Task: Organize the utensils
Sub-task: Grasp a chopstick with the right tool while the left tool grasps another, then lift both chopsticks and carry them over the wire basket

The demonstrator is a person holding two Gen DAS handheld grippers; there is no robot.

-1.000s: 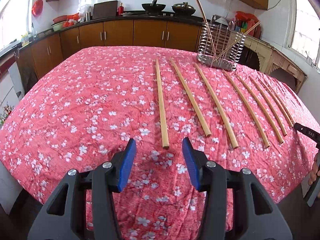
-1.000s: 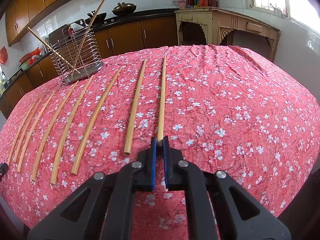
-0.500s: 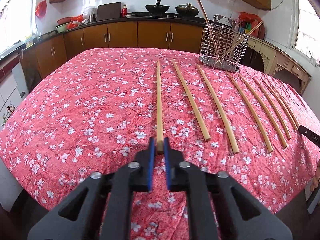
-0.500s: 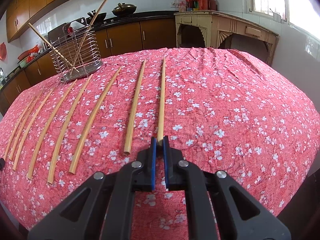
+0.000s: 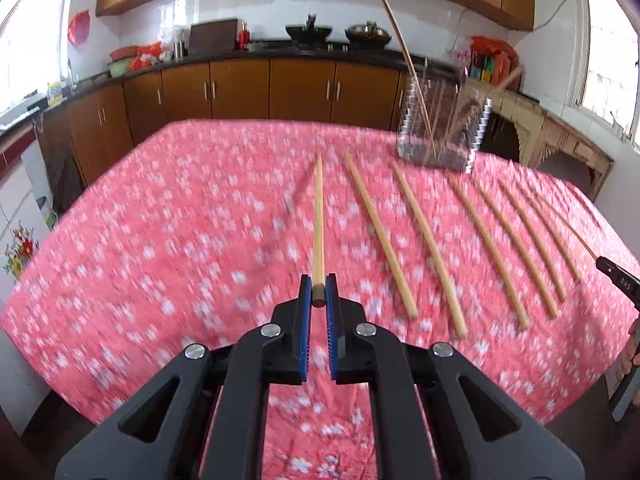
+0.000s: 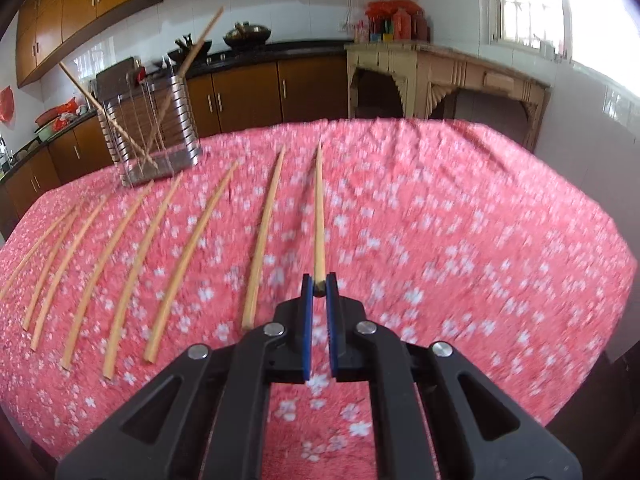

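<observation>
Several long wooden chopsticks lie in a row on the red flowered tablecloth (image 5: 160,220). My left gripper (image 5: 318,292) is shut on the near end of the leftmost chopstick (image 5: 318,216) and holds it lifted off the cloth. My right gripper (image 6: 319,286) is shut on the near end of the rightmost chopstick (image 6: 319,208), also raised. A wire utensil holder (image 5: 440,128) with two chopsticks leaning in it stands at the far side of the table; it also shows in the right wrist view (image 6: 150,136).
Other chopsticks (image 5: 380,236) (image 6: 262,236) lie between the two held ones. Brown kitchen cabinets (image 5: 240,88) and a counter run behind the table. A beige carved side table (image 6: 448,84) stands at the right. The right gripper's tip (image 5: 618,280) shows at the left wrist view's right edge.
My left gripper closed on the leftmost chopstick, then lifted it. My right gripper, shut all along, raised its chopstick off the cloth. Both views are blurred by motion.
</observation>
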